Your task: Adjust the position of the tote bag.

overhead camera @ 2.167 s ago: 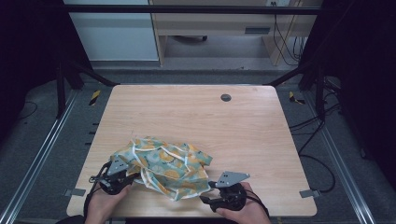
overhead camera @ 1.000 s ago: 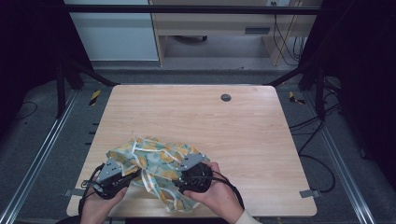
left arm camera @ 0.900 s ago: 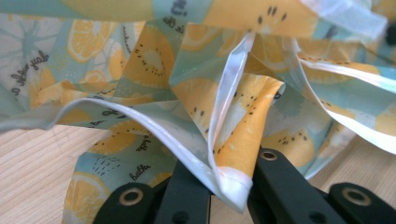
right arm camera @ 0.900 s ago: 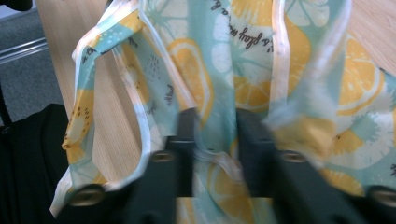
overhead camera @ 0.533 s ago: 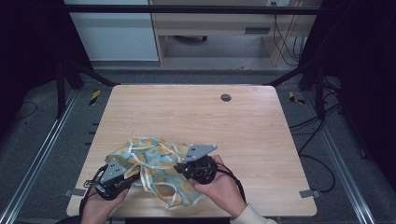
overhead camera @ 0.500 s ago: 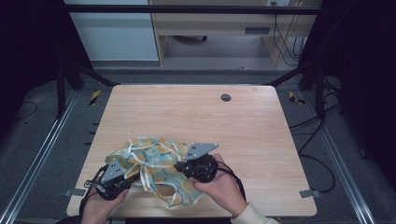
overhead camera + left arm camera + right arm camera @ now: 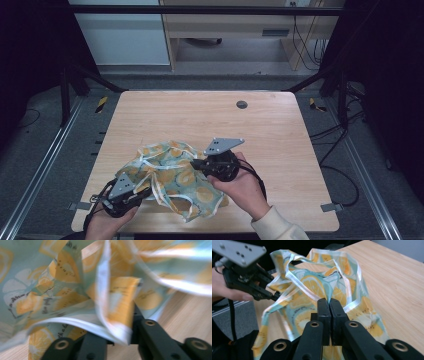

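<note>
Cloth [image 7: 172, 172] handling is the step in hand: a lemon-print piece with white edging lies bunched on the table [image 7: 200, 115], at the near edge and well short of the round grommet [image 7: 242, 104].

To do it well, each claw should grip an edge or corner, not a fold in the middle, and the two should draw apart evenly so the bunch opens without twisting. Lift just enough to free the fabric from the wood.

Right gripper [image 7: 329, 306]: the jaws stand pressed together, and in its own view they appear to pinch a thin layer of cloth at the tips, though how much is caught is hard to tell. The right hand [image 7: 240, 187] holds it above the cloth's right side, angled inward towards the left one.

Left gripper [image 7: 142, 192]: its jaws have just been opening, with a fold of cloth and a white hem between them; the blurred left gripper view does not show whether the pads press on it. The left hand [image 7: 107, 222] rests low at the cloth's near left corner.
</note>
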{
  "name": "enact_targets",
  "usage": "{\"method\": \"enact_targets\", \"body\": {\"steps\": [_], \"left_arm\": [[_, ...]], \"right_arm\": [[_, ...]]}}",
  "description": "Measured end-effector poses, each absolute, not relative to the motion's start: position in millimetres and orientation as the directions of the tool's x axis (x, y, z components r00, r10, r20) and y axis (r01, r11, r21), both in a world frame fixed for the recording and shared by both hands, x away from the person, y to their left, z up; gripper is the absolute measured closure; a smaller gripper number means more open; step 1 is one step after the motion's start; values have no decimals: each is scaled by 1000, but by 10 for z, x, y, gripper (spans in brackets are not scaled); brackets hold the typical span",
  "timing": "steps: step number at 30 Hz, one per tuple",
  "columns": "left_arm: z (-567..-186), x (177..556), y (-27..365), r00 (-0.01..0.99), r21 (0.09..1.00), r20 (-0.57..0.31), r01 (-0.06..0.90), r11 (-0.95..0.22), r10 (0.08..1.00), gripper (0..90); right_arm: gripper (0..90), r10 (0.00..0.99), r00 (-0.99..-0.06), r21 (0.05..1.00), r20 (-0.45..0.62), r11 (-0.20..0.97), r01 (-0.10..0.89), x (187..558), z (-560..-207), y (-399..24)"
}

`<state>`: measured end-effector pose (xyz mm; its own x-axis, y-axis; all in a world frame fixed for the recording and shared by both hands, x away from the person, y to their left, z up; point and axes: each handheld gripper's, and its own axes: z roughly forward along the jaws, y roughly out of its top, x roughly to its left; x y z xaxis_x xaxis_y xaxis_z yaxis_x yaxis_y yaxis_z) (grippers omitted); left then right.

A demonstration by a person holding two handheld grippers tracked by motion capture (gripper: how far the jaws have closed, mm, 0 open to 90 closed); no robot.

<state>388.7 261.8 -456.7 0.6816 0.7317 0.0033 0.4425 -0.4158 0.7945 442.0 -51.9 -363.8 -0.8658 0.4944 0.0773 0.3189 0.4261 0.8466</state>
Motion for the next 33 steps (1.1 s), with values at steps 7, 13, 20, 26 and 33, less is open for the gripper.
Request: {"method": "enact_targets", "body": {"steps": [7,13,20,26,33], "left_arm": [[-4408,3832,2676,660,841,-14,414,-348,751,624],[-4114,3788,2708,662,875,-4,365,-317,750,615],[-3906,3772,2605,682,879,36,326,-348,730,604],[-3956,3934,2377,711,858,49,329,-394,701,431],[-4155,4029,2124,728,858,23,337,-388,685,257]], "right_arm": [[885,516,-854,843,73,426,329,4476,-3618,-554],[885,530,-843,838,85,420,349,4554,-3631,-584],[886,519,-850,845,88,414,340,4534,-3583,-562],[885,514,-853,856,97,394,335,4518,-3482,-531],[885,515,-851,857,108,386,342,4543,-3473,-550]]}}
